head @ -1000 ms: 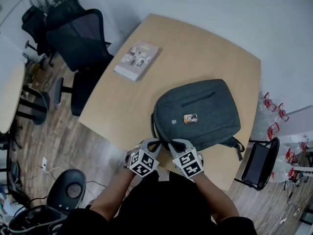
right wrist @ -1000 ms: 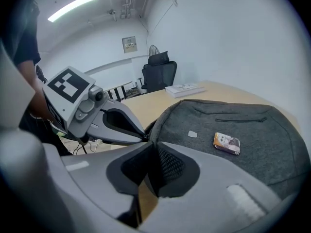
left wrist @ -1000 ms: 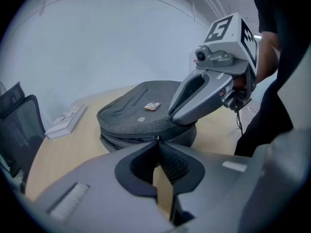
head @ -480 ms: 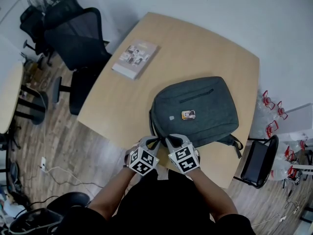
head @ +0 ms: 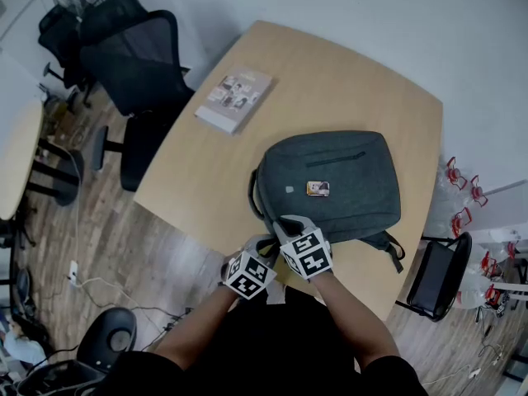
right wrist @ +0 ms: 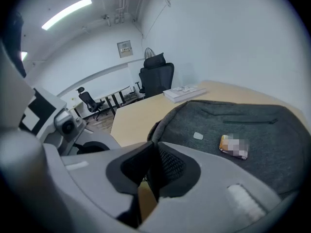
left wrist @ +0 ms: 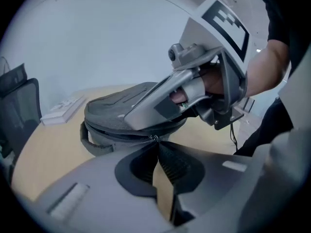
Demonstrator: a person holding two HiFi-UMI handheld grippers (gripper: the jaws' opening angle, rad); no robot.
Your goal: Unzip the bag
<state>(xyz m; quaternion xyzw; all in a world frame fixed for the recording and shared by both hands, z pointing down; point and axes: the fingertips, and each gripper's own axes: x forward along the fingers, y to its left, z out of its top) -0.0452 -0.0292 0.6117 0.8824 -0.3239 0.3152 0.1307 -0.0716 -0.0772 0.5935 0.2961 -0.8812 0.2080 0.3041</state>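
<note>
The zipper [left wrist: 119, 134] of the bag [head: 338, 180] is pinched by the clenched left gripper [left wrist: 155, 142] and right gripper [right wrist: 154, 147]; a steady pull along it is judged needed next.

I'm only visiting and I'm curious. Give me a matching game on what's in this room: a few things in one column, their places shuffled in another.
Things:
1. grey fabric backpack
2. thin pale book
3. black mesh office chair
4. small orange label

Places:
A. on the floor, left of the wooden table
B. on the backpack's front panel
C. flat on the table's near half
D. by the table's far left edge

Pairs: 1-C, 2-D, 3-A, 4-B
</note>
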